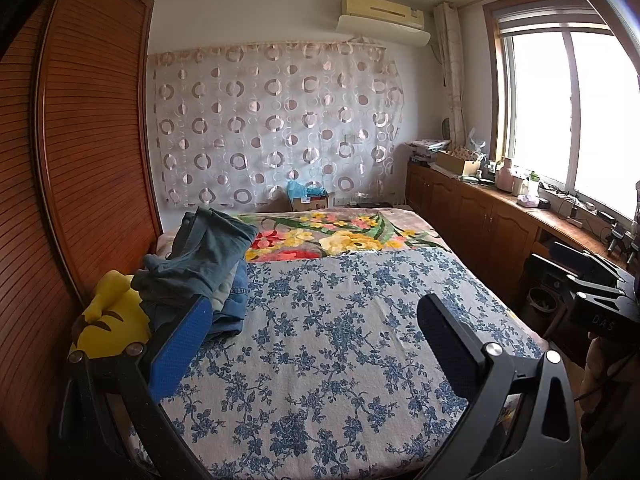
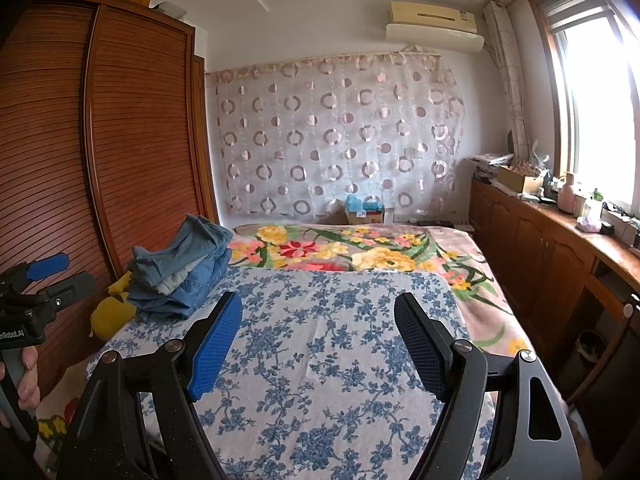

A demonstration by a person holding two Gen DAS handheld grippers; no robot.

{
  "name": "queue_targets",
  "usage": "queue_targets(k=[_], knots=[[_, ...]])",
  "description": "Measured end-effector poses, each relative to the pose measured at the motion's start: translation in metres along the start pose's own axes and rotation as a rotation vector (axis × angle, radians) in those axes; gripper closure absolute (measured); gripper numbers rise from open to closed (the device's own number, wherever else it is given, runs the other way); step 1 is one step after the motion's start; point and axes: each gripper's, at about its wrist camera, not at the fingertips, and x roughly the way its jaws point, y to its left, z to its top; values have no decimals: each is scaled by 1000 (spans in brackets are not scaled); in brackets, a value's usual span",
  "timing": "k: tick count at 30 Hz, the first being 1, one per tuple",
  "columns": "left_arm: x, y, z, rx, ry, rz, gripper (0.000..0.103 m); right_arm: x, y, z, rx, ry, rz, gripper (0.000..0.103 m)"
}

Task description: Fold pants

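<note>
A pile of pants [image 1: 208, 264], grey-blue ones on top of denim ones, lies on the left side of the bed; it also shows in the right wrist view [image 2: 180, 268]. My left gripper [image 1: 316, 312] is open and empty, its left pad beside the pile's near edge. My right gripper [image 2: 320, 312] is open and empty above the blue-flowered sheet [image 2: 328, 360], to the right of the pile. The left gripper also shows at the left edge of the right wrist view [image 2: 60, 276], open.
A yellow plush toy [image 1: 112, 320] lies against the pile by the wooden wardrobe [image 1: 80, 140]. A bright floral blanket [image 1: 340, 236] covers the far half of the bed. Wooden cabinets [image 2: 552, 256] with clutter run along the window wall at right.
</note>
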Motion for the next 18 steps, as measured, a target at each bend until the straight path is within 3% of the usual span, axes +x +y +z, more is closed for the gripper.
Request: queue_targets(k=[18], knots=[[-1,1,0,-2,0,1,1,0,-2,-1,-5,1,-2,23]])
